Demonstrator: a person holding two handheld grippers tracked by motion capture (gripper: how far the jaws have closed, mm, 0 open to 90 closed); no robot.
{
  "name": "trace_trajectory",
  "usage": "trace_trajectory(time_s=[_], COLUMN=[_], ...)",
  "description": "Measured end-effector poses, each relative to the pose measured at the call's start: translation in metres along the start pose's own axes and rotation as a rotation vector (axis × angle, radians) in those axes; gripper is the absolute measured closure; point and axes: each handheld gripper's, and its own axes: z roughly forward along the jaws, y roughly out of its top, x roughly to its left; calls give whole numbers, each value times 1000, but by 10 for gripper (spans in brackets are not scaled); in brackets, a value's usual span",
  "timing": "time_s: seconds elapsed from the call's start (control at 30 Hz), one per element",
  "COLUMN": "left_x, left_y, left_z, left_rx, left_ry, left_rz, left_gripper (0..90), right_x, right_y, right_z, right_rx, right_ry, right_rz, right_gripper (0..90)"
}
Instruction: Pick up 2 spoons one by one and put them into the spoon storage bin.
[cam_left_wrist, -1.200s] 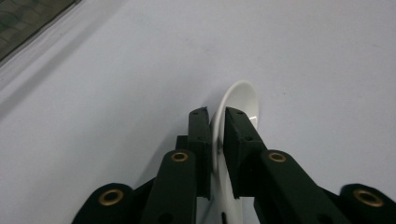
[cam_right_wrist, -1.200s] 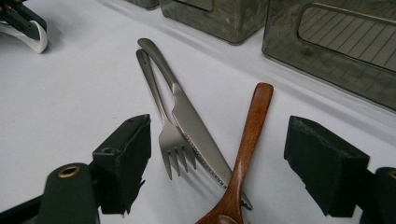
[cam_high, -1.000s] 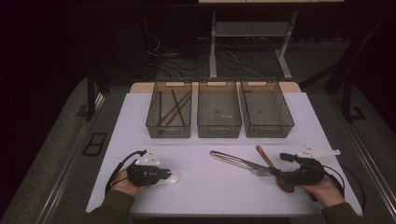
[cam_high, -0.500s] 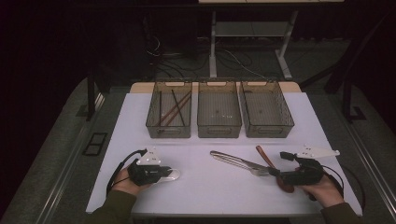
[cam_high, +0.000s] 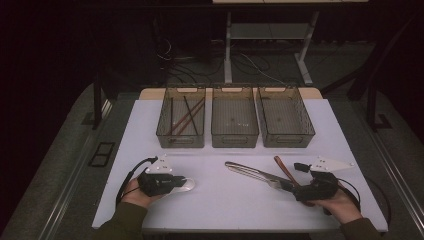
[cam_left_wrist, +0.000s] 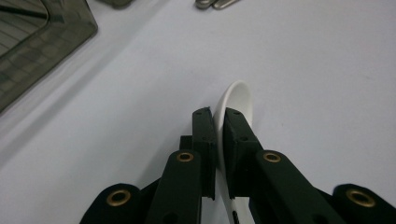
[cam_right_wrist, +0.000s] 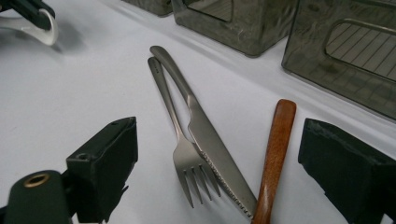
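White spoon (cam_left_wrist: 236, 100) between left gripper (cam_left_wrist: 218, 116) jaws (clamped).

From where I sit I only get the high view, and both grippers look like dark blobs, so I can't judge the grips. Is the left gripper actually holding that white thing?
Observer: Yes. In the left gripper view the left gripper has its jaws shut on the white spoon, pinching it on edge.
Operator: And the right one?
Observer: The right gripper is open, its jaws spread either side of the cutlery and touching none of it.
Operator: What lies between them?
Observer: A fork with a knife crossing over it, and a wooden handle beside the knife's tip.
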Motion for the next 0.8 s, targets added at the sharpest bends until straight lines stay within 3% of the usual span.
trace_trajectory(time_s=[0.3,0.6,0.8], left_x=[2,1,7], left_y=[19,35,45], left_z=[3,4,10], left_rx=[-57,-113,-124], left_ry=[-21,-8,2], left_rz=[6,15,21], left_gripper=[834,834,834], right_x=[0,-1,-1], right_y=[0,0,0], right_z=[1,0,1], right_rx=[-6,-11,-11], right_ry=[-5,-14,-15], right_rz=[0,10,6], right_gripper=[120,120,120])
